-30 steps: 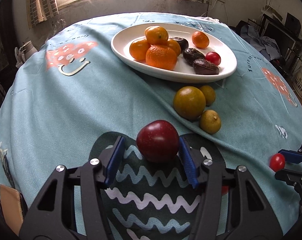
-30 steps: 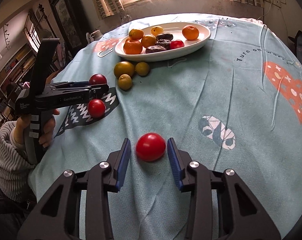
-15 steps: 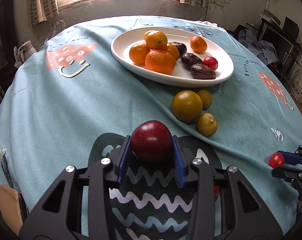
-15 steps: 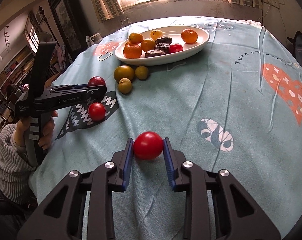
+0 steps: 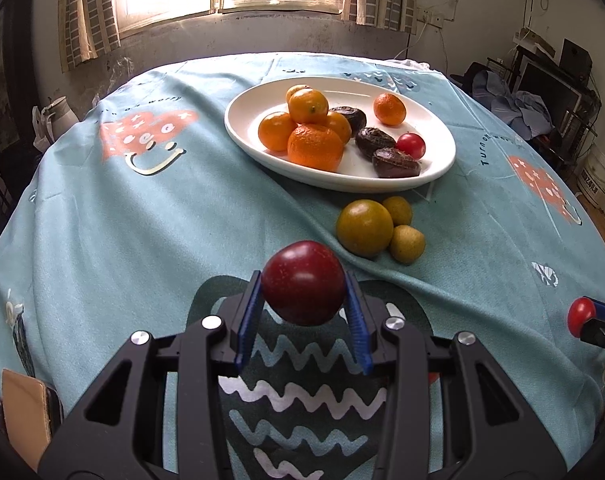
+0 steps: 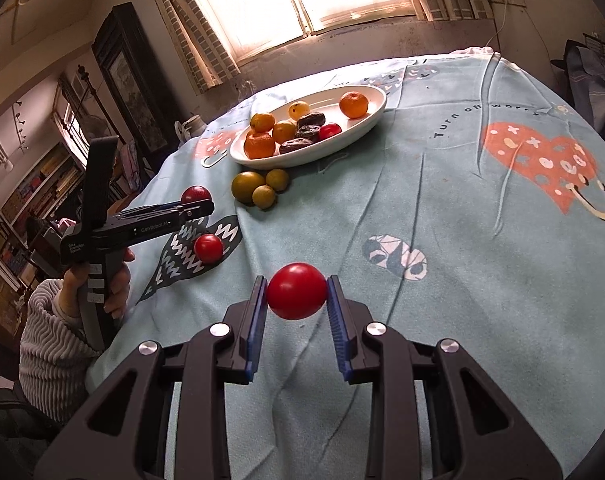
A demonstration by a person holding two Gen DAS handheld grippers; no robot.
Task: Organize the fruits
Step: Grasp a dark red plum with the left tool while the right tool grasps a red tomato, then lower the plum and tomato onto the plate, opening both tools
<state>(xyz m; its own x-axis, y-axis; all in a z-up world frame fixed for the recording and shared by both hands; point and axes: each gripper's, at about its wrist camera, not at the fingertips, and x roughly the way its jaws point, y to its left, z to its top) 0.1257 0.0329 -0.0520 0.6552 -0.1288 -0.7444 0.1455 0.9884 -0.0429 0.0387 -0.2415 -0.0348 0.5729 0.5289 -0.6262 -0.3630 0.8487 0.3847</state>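
My left gripper (image 5: 304, 300) is shut on a dark red plum (image 5: 303, 282), held just above the dark zigzag patch of the cloth. My right gripper (image 6: 297, 300) is shut on a bright red tomato (image 6: 296, 290), lifted off the cloth. The white oval plate (image 5: 246, 136) lies beyond, holding several oranges (image 5: 315, 147), dark wrinkled fruits (image 5: 394, 162) and a small red tomato (image 5: 410, 145). Three yellow-green citrus fruits (image 5: 364, 227) lie on the cloth in front of the plate. In the right wrist view another red tomato (image 6: 208, 248) rests on the zigzag patch under the left gripper (image 6: 198, 206).
A teal printed cloth (image 6: 482, 280) covers the round table. A person's hand in a grey ribbed sleeve (image 6: 52, 344) holds the left gripper at the table's left edge. A brown case (image 5: 24, 412) lies at the near left. Furniture and shelves crowd both sides of the room.
Both grippers went from open around their fruit to shut on it. The plum and the tomato have since been lifted a little off the cloth, and the right view has tilted.
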